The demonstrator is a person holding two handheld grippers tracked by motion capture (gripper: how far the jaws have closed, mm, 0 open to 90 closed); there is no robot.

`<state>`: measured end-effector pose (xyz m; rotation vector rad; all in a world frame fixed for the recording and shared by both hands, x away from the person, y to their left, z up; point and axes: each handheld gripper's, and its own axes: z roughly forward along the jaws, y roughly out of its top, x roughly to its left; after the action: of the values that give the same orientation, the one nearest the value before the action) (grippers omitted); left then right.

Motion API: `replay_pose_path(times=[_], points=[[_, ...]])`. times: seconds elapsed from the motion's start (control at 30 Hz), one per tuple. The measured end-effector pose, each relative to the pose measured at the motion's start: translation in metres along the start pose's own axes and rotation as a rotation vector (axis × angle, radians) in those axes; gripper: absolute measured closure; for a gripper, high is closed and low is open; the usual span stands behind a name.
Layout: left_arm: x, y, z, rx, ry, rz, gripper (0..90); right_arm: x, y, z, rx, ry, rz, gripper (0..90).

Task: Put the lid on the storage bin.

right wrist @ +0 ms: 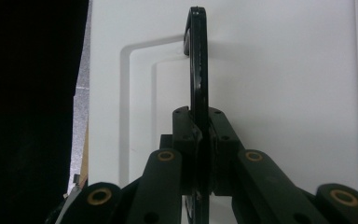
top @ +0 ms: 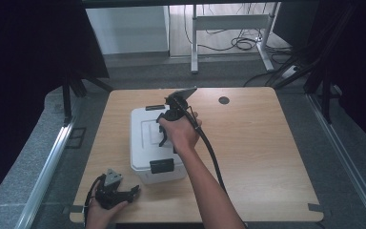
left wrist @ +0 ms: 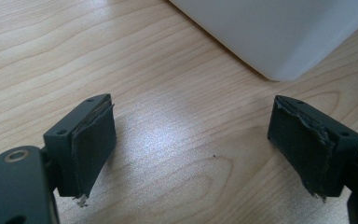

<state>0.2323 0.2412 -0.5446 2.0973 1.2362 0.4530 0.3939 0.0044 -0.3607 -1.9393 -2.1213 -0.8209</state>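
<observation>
White lidded box (top: 148, 143) sits left of centre on the wooden bench (top: 257, 157), black latch (top: 161, 166) on its near end, another (top: 155, 107) at the far end. Right tool (right wrist: 200, 140) is above the lid, jaws clamped on the thin black handle (right wrist: 198, 70), which stands upright, edge-on. Right hand (top: 181, 131) and forearm cover the box's right side; cable (top: 212, 152) trails over the bench. Left tool (top: 134, 191) rests at the near left bench edge, jaws wide apart, nothing between, box corner (left wrist: 279, 70) just ahead. Dark round grommet (top: 224, 100) at far bench edge. Desk legs (top: 228, 28) and floor cables (top: 240, 44) behind.
</observation>
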Motion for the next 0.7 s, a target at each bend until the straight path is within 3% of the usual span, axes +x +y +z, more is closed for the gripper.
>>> replay_pose_path(times=[0.17,0.7], points=[[0.0,0.0001,0.0001,-0.001,0.0,-0.001,15.0,0.0035,-0.0005,0.0001,-0.003,-0.007,-0.016,84.1],[-0.0001,0.0001,0.0003,-0.002,0.0,-0.001,15.0,0.0073,0.0009,-0.0054,0.009,-0.011,0.003,84.3]])
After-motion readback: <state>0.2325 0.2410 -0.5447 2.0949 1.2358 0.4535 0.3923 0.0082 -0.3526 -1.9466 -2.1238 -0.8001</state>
